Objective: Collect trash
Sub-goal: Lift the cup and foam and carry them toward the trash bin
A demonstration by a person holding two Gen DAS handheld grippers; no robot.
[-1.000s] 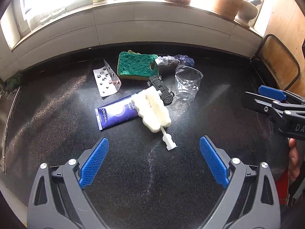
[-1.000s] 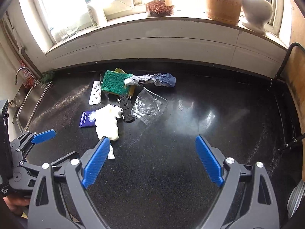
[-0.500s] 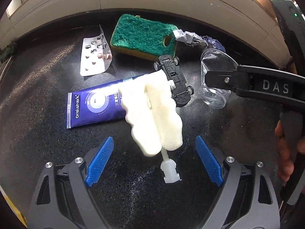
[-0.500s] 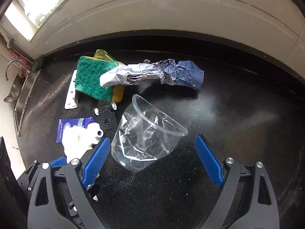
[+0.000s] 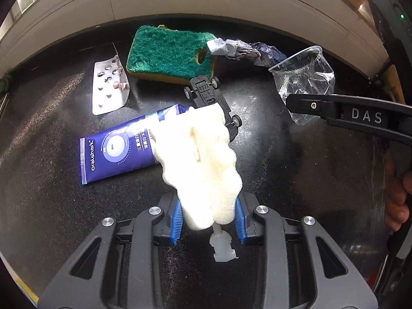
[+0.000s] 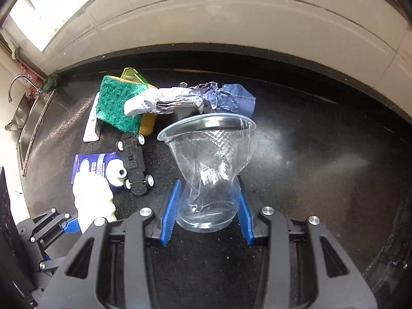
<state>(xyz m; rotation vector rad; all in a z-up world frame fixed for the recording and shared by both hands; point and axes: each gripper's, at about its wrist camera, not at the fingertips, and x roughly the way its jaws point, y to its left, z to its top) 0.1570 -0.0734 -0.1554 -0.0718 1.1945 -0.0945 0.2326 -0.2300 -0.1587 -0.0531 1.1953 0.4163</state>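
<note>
My left gripper (image 5: pixel 208 220) is shut on the near end of a white foam piece (image 5: pixel 200 162) with a white plastic stem (image 5: pixel 221 247); the foam also shows in the right wrist view (image 6: pixel 92 200). My right gripper (image 6: pixel 207 213) is shut on a clear plastic cup (image 6: pixel 211 162), squeezing its lower part; the cup also shows in the left wrist view (image 5: pixel 306 77). On the black counter lie a purple toothpaste tube (image 5: pixel 116 152), a blister pack (image 5: pixel 109 85), a crumpled wrapper (image 6: pixel 185 99) and an upside-down black toy car (image 6: pixel 134 164).
A green and yellow sponge (image 5: pixel 172 54) lies at the back of the pile. A white tiled wall (image 6: pixel 231 25) runs behind the counter. A steel sink (image 6: pixel 23 118) with a tap is at far left.
Both grippers moved forward and closed: the left onto the white foam piece, the right onto the clear cup, which is now squeezed in.
</note>
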